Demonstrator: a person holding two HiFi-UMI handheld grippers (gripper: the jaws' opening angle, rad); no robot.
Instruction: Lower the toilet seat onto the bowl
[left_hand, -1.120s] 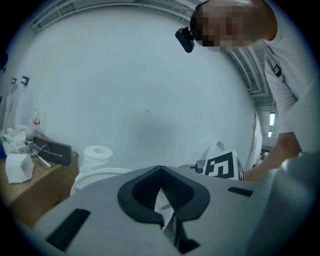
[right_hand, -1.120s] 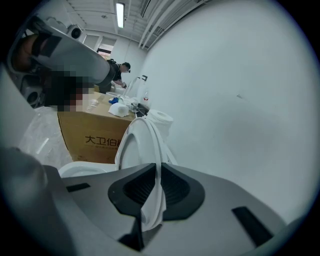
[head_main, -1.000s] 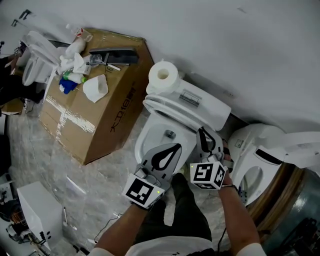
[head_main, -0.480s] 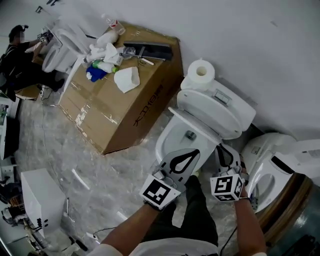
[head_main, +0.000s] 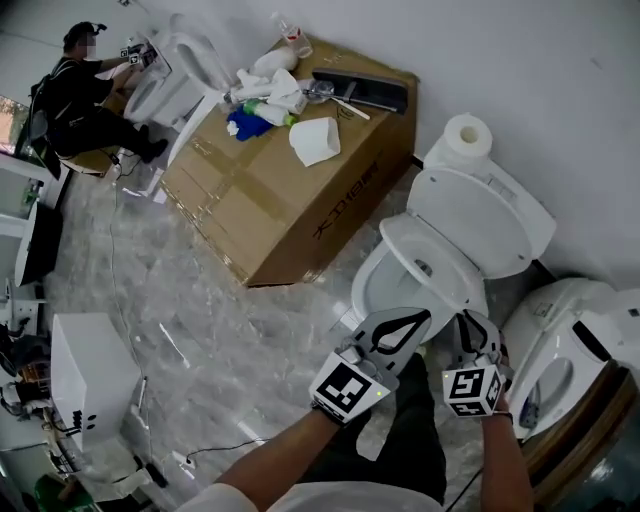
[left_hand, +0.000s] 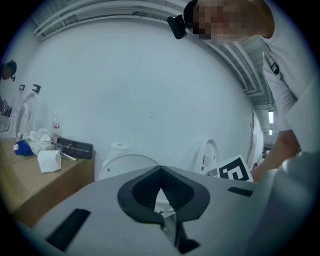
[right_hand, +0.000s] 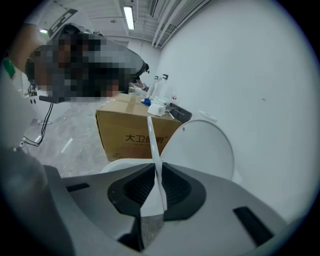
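A white toilet stands against the wall with its lid (head_main: 490, 222) raised. The toilet seat (head_main: 440, 285) is tilted forward, away from the lid and above the bowl (head_main: 372, 292). My right gripper (head_main: 472, 325) is shut on the seat's right rim. In the right gripper view the seat (right_hand: 154, 145) shows edge-on as a thin white strip between the jaws, with the lid (right_hand: 202, 150) behind it. My left gripper (head_main: 418, 322) hangs just in front of the bowl, shut and holding nothing. In the left gripper view the left gripper (left_hand: 161, 189) points at the lid (left_hand: 127, 165).
A big cardboard box (head_main: 300, 200) stands left of the toilet, with bottles, cloths and a paper cup on top. A toilet roll (head_main: 467, 133) sits on the tank. Another toilet (head_main: 560, 345) is close on the right. A person (head_main: 85, 100) crouches far left.
The seat has swung forward off the lid with my right gripper on its rim. The head view has shifted, so both grippers now sit lower and further right in it.
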